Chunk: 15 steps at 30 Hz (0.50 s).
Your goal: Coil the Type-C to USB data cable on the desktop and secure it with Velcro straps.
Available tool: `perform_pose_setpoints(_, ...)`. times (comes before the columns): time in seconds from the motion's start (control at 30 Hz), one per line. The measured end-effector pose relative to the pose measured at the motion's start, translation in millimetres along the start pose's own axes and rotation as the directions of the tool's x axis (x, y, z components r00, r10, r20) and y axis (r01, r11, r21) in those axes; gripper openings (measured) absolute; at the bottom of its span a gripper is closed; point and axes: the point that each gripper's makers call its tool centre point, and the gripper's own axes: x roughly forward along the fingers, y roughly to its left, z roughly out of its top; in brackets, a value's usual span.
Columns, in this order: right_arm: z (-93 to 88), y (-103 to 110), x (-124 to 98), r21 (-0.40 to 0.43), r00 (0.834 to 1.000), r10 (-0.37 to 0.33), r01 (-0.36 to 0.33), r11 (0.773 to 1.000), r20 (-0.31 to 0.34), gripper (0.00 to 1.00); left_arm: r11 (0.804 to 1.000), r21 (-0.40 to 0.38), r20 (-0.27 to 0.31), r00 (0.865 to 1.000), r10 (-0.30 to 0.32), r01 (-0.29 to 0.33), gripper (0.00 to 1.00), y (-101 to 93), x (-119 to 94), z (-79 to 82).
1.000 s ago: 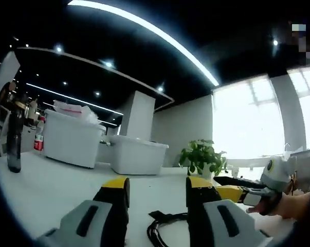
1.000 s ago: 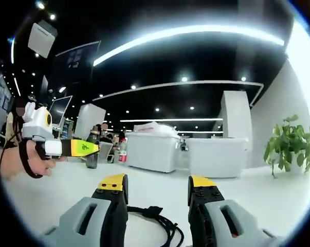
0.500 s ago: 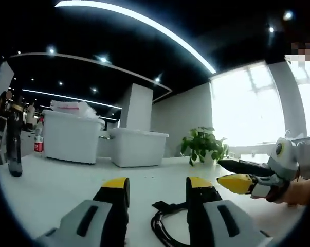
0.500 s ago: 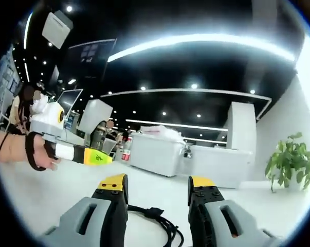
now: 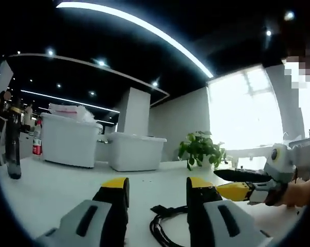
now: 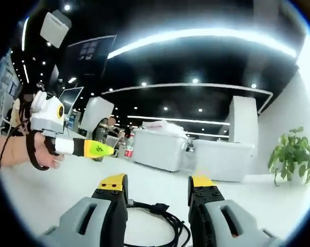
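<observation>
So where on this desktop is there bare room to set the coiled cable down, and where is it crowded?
In the left gripper view, a wide bare patch of white desktop runs from the dark bottle to the two white bins. It is crowded near the black cable, which lies between the left gripper fingers, with the right gripper close beside it.

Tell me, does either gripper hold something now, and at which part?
Nothing is held. Both the left gripper and the right gripper stand open above the black cable, which lies on the white desktop.
</observation>
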Motion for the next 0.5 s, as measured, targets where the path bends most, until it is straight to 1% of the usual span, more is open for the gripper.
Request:
perform_pose_setpoints(0.03,-2.6,1.2,-0.7,0.062,1.000,0.002,-0.001,0.998,-0.011,0.45,1.000,0.013,0.023,1.000,-0.018,0.018,0.46,-2.9,0.0,4.7)
perform_pose_setpoints(0.07,-2.8,3.2,-0.2,0.101,1.000,0.009,-0.009,0.995,-0.005,0.45,1.000,0.023,0.022,1.000,-0.016,0.016,0.47,-1.8,0.4,4.4)
perform_pose_setpoints(0.1,-2.7,5.0,0.9,0.097,1.000,0.017,-0.017,0.995,0.000,0.45,0.999,0.053,0.013,1.000,0.007,-0.008,0.47,3.5,0.8,2.8)
perform_pose_setpoints(0.13,-4.5,7.4,1.6,0.079,1.000,0.019,-0.019,0.997,-0.002,0.45,0.998,0.064,0.002,1.000,0.018,-0.018,0.47,5.3,1.4,0.5)
perform_pose_setpoints(0.17,-7.9,11.8,2.2,0.026,0.999,0.036,-0.036,0.999,-0.014,0.45,0.998,0.063,-0.002,1.000,0.021,-0.021,0.47,5.6,1.4,-0.1)
perform_pose_setpoints(0.2,-12.0,15.2,3.0,-0.023,0.998,0.045,-0.045,0.999,-0.033,0.45,0.998,0.056,0.001,1.000,0.017,-0.017,0.47,4.3,1.2,0.6)
perform_pose_setpoints(0.23,-14.6,17.7,3.9,-0.053,0.998,0.041,-0.043,0.998,-0.043,0.45,1.000,0.030,0.012,1.000,-0.006,0.006,0.47,-2.0,1.4,3.1)
perform_pose_setpoints(0.27,-15.5,20.7,4.6,-0.071,0.998,0.047,-0.050,0.996,-0.044,0.45,0.999,0.023,0.023,0.999,-0.029,0.028,0.47,-7.8,0.9,6.6)
perform_pose_setpoints(0.3,-15.8,24.0,4.7,-0.075,0.998,0.054,-0.057,0.996,-0.042,0.45,0.999,0.035,0.028,0.999,-0.036,0.035,0.47,-11.0,-0.3,9.5)
perform_pose_setpoints(0.37,-14.9,28.9,4.6,-0.113,0.997,0.067,-0.070,0.991,-0.036,0.45,0.995,0.081,0.037,0.998,-0.052,0.049,0.48,-16.7,-1.9,14.3)
perform_pose_setpoints(0.43,-17.4,30.1,4.7,-0.151,0.997,0.059,-0.065,0.986,-0.045,0.45,0.995,0.083,0.038,0.998,-0.057,0.053,0.48,-17.2,-1.9,14.4)
perform_pose_setpoints(0.5,-19.6,31.1,5.0,-0.161,0.997,0.058,-0.067,0.985,-0.059,0.45,0.997,0.054,0.034,0.998,-0.054,0.052,0.48,-14.1,-0.7,11.1)
